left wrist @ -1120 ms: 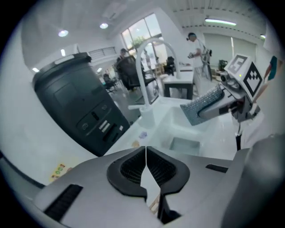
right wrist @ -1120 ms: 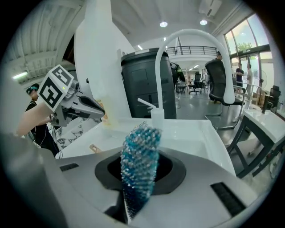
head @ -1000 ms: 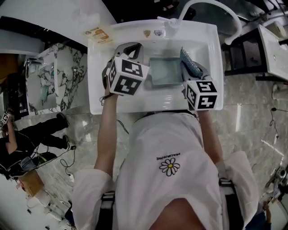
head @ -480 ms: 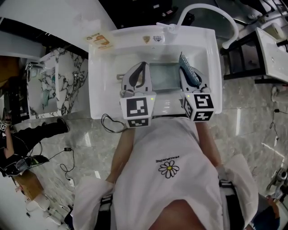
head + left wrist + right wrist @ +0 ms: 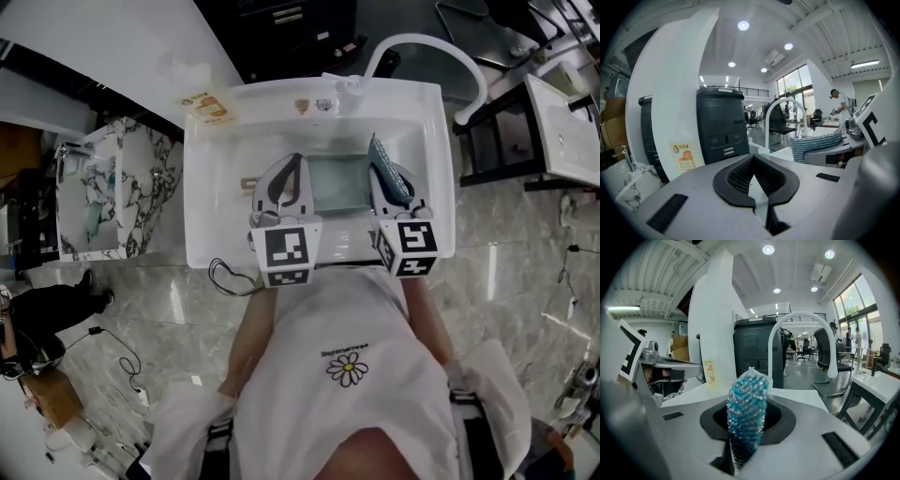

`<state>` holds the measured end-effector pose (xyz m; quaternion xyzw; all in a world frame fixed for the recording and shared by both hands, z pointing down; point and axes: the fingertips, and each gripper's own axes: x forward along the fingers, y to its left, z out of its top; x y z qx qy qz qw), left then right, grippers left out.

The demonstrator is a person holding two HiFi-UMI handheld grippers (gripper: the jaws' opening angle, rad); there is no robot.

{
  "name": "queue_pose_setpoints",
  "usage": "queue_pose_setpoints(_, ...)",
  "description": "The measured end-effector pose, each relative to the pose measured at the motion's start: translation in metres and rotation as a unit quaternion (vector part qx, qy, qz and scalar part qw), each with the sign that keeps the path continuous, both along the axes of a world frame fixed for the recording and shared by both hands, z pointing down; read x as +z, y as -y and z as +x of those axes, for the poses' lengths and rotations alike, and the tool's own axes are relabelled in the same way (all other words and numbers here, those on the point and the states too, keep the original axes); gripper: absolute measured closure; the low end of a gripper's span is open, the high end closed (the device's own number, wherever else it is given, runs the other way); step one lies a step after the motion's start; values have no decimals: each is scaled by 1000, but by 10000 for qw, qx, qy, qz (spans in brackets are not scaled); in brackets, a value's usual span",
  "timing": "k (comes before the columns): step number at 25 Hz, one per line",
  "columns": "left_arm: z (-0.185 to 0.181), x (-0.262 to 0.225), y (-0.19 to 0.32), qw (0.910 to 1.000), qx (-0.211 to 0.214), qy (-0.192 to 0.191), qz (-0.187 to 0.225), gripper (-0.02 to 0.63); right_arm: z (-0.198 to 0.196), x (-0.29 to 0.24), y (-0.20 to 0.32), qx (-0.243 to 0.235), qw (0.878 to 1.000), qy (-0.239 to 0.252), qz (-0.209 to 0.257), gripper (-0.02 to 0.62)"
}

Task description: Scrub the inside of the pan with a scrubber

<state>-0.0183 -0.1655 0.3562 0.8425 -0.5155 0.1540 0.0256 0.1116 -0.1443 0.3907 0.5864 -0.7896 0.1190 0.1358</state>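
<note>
Seemingly the scrubbing is not under way. The rectangular metal pan (image 5: pixel 339 183) lies in the white sink (image 5: pixel 216 187), between the two tools. The right hand-held gripper (image 5: pixel 384 183) is clamped on the blue mesh scrubber (image 5: pixel 747 408), which hangs by the pan's right edge. Neither gripper view shows the pan. The left hand-held gripper (image 5: pixel 753 161) is closed and empty. How clean the pan is cannot be judged. The faucet (image 5: pixel 427 45) arches over the far rim, clear of the work.

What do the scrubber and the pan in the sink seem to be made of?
The scrubber is likely a sponge wrapped in shiny synthetic mesh: it is blue with glittering silvery threads. The pan is probably metal, judging by its dull grey matte surface and thin raised edges, though the head view is too small to be sure.
</note>
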Motion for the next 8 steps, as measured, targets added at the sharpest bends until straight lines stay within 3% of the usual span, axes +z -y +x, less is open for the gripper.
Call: queue_pose_setpoints(8, 1, -3, -1, 10000, -16, 4, 25, 589, 4, -2, -1, -4, 10000, -46, 3, 534)
